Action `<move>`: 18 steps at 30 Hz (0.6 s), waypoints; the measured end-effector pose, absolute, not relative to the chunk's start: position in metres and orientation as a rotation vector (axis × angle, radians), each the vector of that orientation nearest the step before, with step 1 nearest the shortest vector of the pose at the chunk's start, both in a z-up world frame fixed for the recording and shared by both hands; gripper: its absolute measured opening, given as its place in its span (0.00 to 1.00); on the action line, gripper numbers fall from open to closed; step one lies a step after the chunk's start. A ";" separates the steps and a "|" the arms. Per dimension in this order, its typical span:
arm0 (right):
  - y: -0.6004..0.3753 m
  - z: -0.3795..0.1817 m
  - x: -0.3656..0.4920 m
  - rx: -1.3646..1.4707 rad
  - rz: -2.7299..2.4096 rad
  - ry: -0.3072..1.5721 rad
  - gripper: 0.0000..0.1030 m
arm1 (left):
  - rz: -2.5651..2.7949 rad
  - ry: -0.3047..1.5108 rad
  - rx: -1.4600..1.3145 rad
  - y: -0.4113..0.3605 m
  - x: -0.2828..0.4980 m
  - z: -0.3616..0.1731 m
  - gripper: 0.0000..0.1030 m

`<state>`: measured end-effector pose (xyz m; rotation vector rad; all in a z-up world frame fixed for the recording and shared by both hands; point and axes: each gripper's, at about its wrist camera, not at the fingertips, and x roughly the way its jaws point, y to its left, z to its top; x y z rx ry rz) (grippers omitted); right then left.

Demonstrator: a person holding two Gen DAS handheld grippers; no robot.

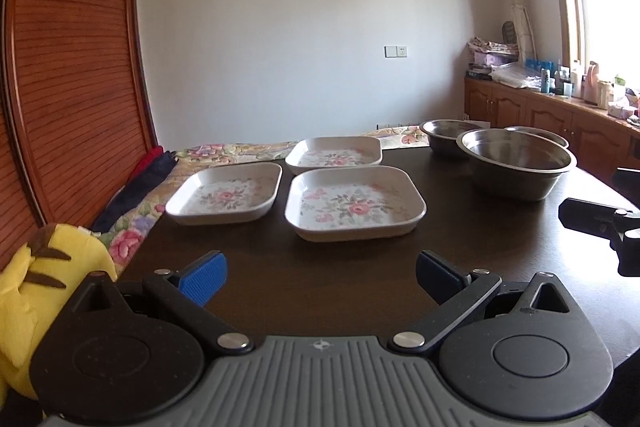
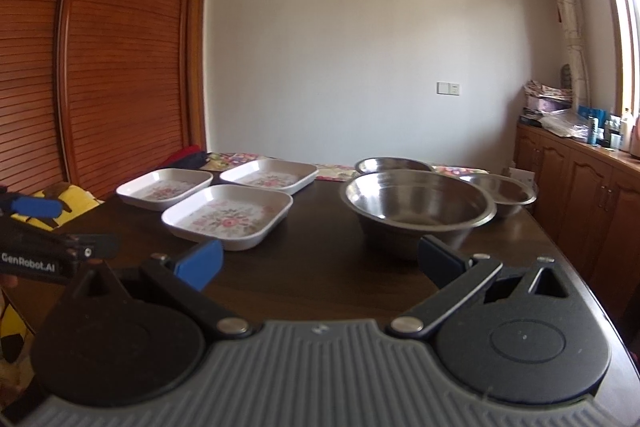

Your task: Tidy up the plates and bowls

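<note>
plates: three square white floral-print plates, nearest (image 1: pixel 355 203), left one (image 1: pixel 225 193), far one (image 1: pixel 334 155), close together on dark wooden table (image 1: pixel 280 267), none stacked
bowls: large round steel bowl (image 2: pixel 418 211) just right of the nearest plate; two smaller steel bowls behind it, (image 2: pixel 394 165) and (image 2: pixel 498 191)
left gripper (image 1: pixel 322 277): blue-padded jaws wide apart, holding nothing, near side of nearest plate
right gripper (image 2: pixel 320 263): jaws wide apart, empty, near the large bowl
beyond: yellow plush toy (image 1: pixel 36 291) off table's left edge
</note>
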<state>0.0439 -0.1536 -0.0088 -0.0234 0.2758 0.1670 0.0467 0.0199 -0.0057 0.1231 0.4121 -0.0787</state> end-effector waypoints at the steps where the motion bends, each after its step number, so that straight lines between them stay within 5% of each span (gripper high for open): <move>1: -0.152 -0.009 0.047 -0.026 0.173 0.278 1.00 | -0.080 0.410 0.127 0.021 0.050 -0.005 0.99; 18: -0.122 -0.001 0.112 -0.093 0.343 0.356 0.99 | -0.091 0.476 0.138 0.050 0.116 -0.002 0.81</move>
